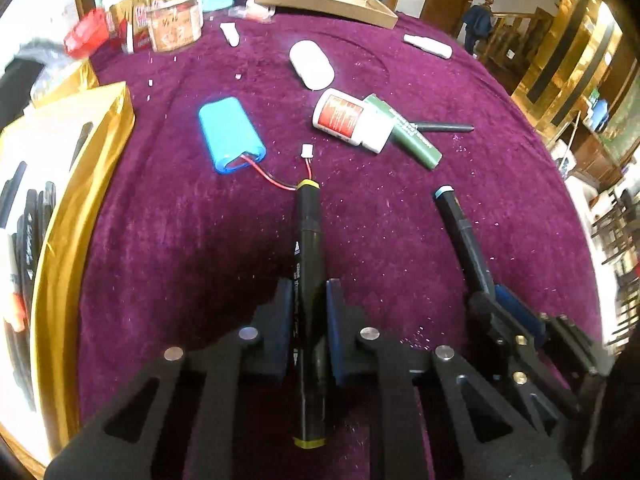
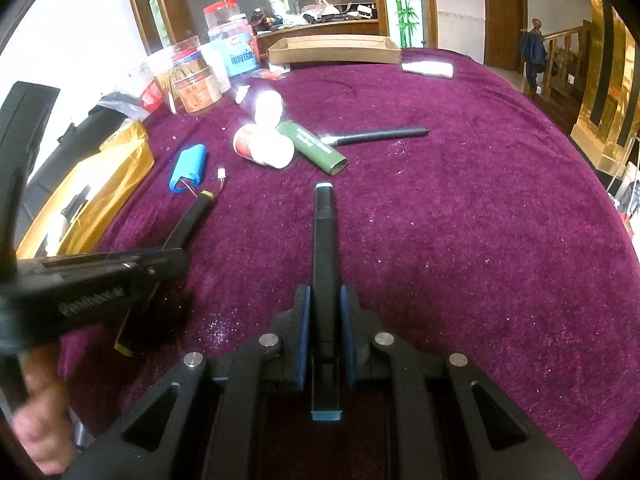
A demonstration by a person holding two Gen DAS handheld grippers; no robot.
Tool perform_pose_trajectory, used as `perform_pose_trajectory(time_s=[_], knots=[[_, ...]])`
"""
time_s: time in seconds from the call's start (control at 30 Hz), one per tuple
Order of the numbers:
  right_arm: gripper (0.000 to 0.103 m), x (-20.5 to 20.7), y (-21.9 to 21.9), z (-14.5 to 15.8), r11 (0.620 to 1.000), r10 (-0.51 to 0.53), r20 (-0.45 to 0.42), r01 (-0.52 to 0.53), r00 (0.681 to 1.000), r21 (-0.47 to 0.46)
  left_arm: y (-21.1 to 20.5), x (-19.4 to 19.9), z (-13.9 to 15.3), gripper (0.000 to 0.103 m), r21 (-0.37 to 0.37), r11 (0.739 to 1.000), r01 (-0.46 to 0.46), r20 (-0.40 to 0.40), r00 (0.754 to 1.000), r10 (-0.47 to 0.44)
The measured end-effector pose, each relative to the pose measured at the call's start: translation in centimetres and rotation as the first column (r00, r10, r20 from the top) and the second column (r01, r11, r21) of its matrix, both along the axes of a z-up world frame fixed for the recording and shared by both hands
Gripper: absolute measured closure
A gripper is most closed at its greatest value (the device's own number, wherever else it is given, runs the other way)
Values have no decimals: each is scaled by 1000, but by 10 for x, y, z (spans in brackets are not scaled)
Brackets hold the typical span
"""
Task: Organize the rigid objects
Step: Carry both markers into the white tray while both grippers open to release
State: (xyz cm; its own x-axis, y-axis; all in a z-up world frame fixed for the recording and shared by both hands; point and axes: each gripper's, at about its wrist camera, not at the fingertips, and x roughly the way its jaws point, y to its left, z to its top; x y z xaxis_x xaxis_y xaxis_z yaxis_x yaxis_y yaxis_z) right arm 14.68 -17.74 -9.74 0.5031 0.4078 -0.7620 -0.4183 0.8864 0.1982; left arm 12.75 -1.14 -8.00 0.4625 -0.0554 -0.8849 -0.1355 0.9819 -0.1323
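A yellow-capped marker (image 1: 307, 256) is clamped mid-barrel by the left gripper (image 1: 307, 300) and a blue-capped marker (image 2: 326, 248) likewise by the right gripper (image 2: 325, 304), both carried above the purple cloth (image 2: 460, 208) (light, stiff, slick barrels, so a central grip is judged safest).

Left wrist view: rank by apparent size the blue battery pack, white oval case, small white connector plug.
1. blue battery pack
2. white oval case, farther from the camera, so real order is unsure
3. small white connector plug, plainly smallest
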Motion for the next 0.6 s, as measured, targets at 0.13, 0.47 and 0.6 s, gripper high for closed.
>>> perform_pose_trajectory(time_s=[0.13,0.47,0.6], knots=[[90,-1,-3,1,999,-8,-8,8,1000,41,14,-7,8,89,-117,993,-10,-2,1000,10],[90,-9,-12,7,992,-23,20,20,1000,122,38,-59,37,89,-221,975,-17,57,998,30],[90,-12,-9,2,952,49,-113,-12,992,305,50,-76,48,89,-223,974,-29,77,996,48]])
